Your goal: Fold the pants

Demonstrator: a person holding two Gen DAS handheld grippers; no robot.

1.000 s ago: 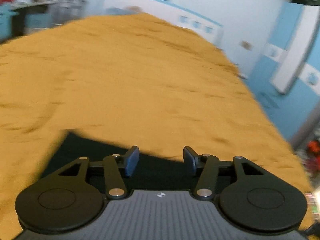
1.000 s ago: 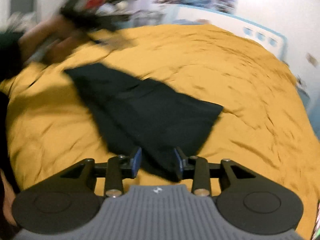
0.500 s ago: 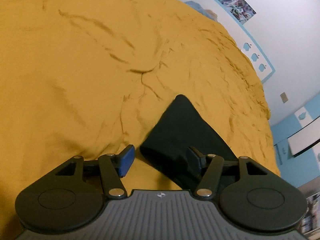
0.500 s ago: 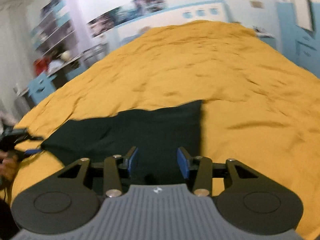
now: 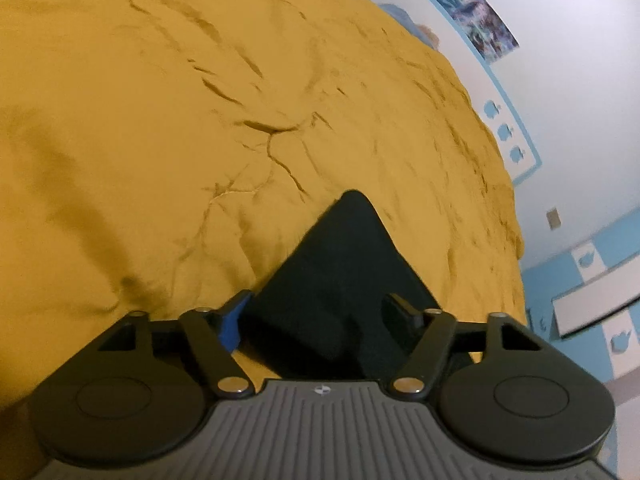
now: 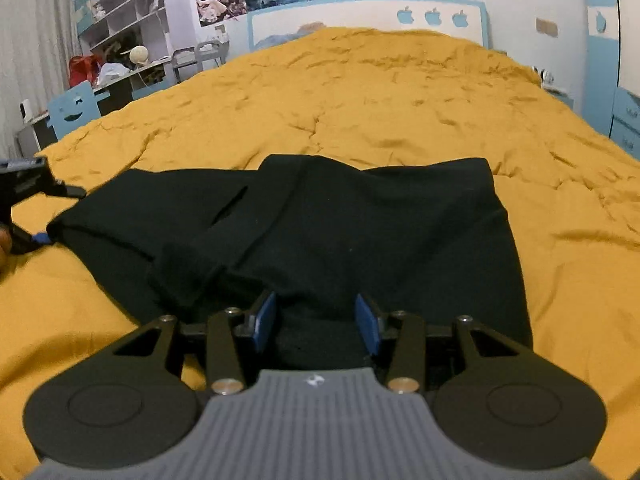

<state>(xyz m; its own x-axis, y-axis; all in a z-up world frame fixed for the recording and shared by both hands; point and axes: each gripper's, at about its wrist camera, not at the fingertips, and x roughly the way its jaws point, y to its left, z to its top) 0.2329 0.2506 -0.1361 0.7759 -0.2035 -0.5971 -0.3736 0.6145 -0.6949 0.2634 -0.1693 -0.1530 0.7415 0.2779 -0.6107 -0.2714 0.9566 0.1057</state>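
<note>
Black pants (image 6: 340, 224) lie spread and partly bunched on a yellow-orange bedspread (image 6: 380, 92). In the right wrist view my right gripper (image 6: 316, 320) is open, its blue pads on either side of the near edge of the pants. In the left wrist view my left gripper (image 5: 320, 316) is open wide, straddling one end of the pants (image 5: 340, 264), which runs to a point ahead. The left gripper also shows in the right wrist view (image 6: 36, 216) at the far left, by the pants' left corner.
The bedspread (image 5: 160, 120) is creased. A white and blue headboard (image 6: 360, 20) stands at the far end. Shelves and a cluttered desk (image 6: 120, 64) are at the left; blue cabinets (image 6: 624, 112) at the right.
Both views have steadied. The right gripper has come in over the near edge of the pants. The left gripper has opened wider and moved closer over the pants' end.
</note>
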